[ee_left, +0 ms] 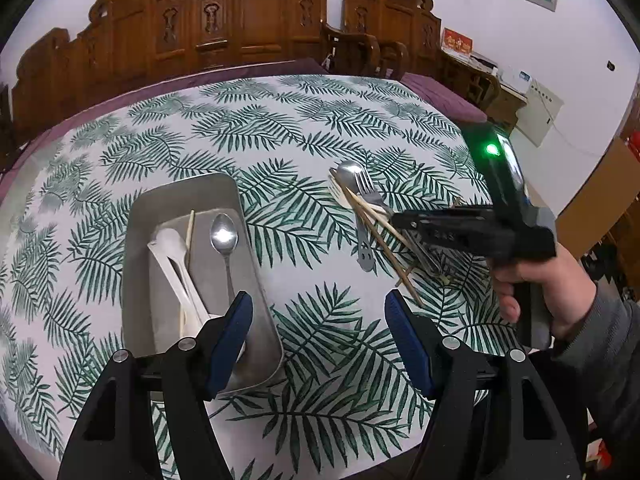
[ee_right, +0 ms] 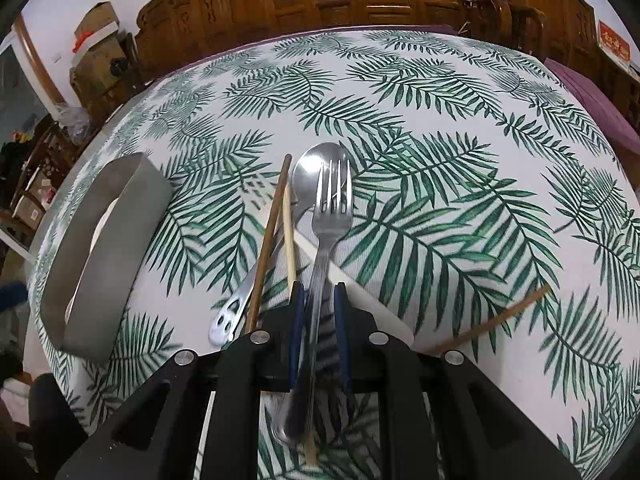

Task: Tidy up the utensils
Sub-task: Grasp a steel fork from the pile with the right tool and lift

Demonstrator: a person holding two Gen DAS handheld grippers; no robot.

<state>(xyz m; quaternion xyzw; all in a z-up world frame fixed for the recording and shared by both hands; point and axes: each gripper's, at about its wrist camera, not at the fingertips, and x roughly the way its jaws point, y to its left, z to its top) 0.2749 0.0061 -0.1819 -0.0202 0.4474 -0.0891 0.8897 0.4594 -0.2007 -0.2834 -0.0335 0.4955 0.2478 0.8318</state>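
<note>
The right tool (ee_right: 318,300) pinches the fork (ee_right: 330,216) by its handle at the pile at 1 o'clock on the bench (ee_left: 320,120). The left tool (ee_left: 318,320) hangs spread and empty. The tray (ee_left: 256,280) at 9 o'clock already holds a spoon (ee_left: 224,236), white utensil and chopstick. Another spoon (ee_right: 316,168) and chopsticks (ee_right: 272,232) remain; I judge it roughly half done.

We see a round table under a white cloth printed with green fern leaves (ee_left: 304,128) — on it a grey rectangular metal tray (ee_left: 256,264) and loose cutlery and chopsticks (ee_left: 362,216).
</note>
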